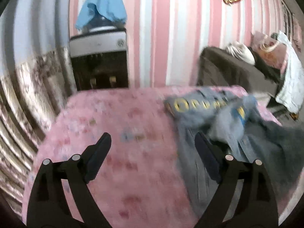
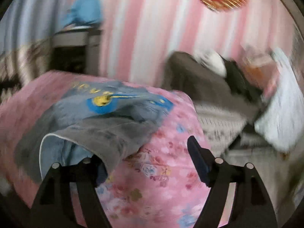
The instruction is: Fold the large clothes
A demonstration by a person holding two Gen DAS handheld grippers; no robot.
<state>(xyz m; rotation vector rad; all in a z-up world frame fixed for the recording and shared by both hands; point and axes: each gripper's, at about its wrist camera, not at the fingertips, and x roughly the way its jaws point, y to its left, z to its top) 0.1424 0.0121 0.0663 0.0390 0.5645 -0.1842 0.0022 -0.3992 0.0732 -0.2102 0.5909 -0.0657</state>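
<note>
A grey garment with blue and yellow print (image 1: 214, 114) lies crumpled on the pink floral bedspread (image 1: 117, 125), to the right in the left wrist view. My left gripper (image 1: 153, 142) is open and empty above the bedspread, its right finger (image 1: 207, 157) at the garment's left edge. In the right wrist view the garment (image 2: 106, 117) lies to the left, with a grey flap and pale blue lining draped over my left finger. My right gripper (image 2: 146, 152) is open over the bedspread (image 2: 155, 171). Both views are blurred.
A dark cabinet (image 1: 98, 64) with a blue cloth (image 1: 102, 5) on top stands against the pink striped wall. A brown sofa (image 1: 233, 70) with pillows and a white cloth (image 1: 290, 79) is at the right. Patterned curtains (image 1: 24, 95) hang at the left.
</note>
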